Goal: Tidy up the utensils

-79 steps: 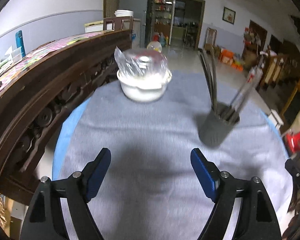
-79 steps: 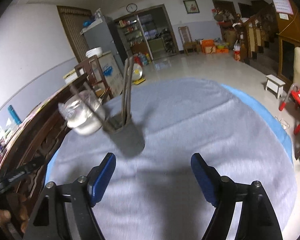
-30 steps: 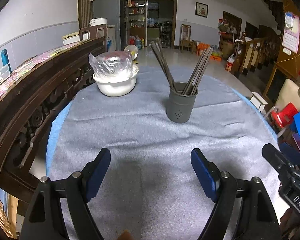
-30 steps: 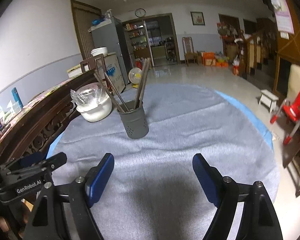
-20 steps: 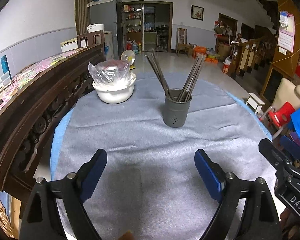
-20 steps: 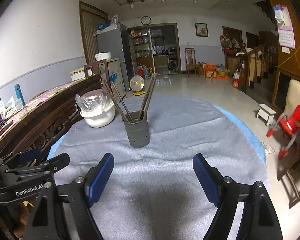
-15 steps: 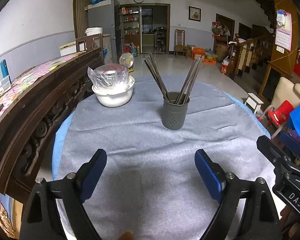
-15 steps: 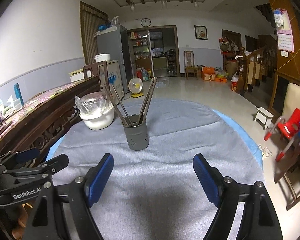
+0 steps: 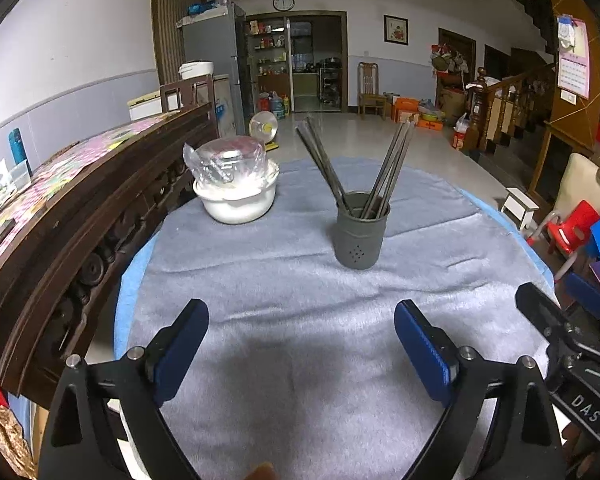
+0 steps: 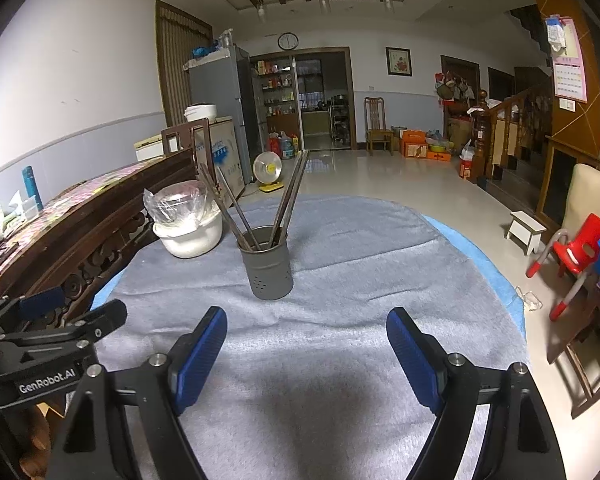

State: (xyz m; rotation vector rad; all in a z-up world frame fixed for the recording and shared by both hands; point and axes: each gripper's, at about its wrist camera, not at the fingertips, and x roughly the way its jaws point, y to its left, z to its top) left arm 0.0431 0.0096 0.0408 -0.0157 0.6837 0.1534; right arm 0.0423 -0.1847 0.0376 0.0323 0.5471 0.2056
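Left wrist view: the grey holder (image 9: 360,232) is being shown upright on the grey cloth (image 9: 300,320), with the chopsticks (image 9: 390,168) already being held inside it in two leaning bundles. No loose utensils are being seen on the cloth, so the sorting is being judged largely complete. Behind and left of the holder, the wrapped white bowl (image 9: 236,196) is being kept apart from it. The left gripper (image 9: 300,344) and right gripper (image 10: 306,344) are being held spread wide and empty, well short of the holder. Ample cloth is being left free around the holder; the carved wooden rail (image 9: 80,208) is bounding its left side.
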